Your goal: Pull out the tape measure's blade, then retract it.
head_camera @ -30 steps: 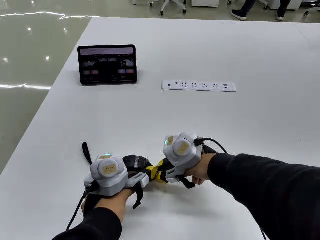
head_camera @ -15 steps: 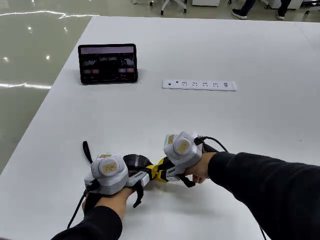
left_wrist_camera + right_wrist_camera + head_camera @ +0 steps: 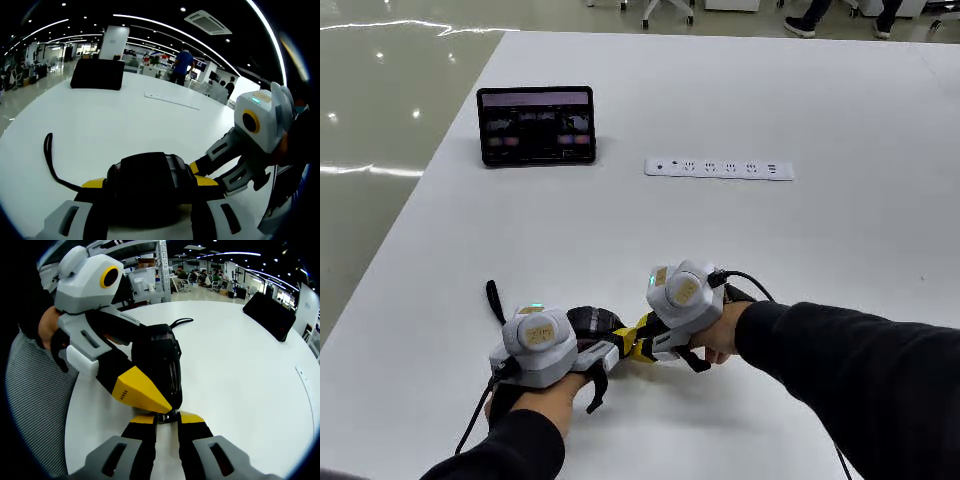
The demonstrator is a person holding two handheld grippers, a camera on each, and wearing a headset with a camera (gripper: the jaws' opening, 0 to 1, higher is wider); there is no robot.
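A black and yellow tape measure point(image 3: 594, 324) lies low on the white table point(image 3: 740, 240) between both grippers. My left gripper point(image 3: 606, 353) is shut on its case point(image 3: 150, 182), one jaw on each side. My right gripper point(image 3: 167, 419) is shut on the blade's tip at the case's mouth, with its yellow fingertips point(image 3: 192, 418) almost touching. Hardly any blade shows outside the case point(image 3: 160, 360). In the head view the right gripper point(image 3: 646, 346) meets the case from the right. The case's black wrist strap point(image 3: 493, 300) trails off to the left on the table.
A dark tablet point(image 3: 536, 125) stands at the back left, close to the table's left edge. A white power strip point(image 3: 718, 169) lies flat at the back centre. Shiny floor drops off to the left. People and chairs are far behind.
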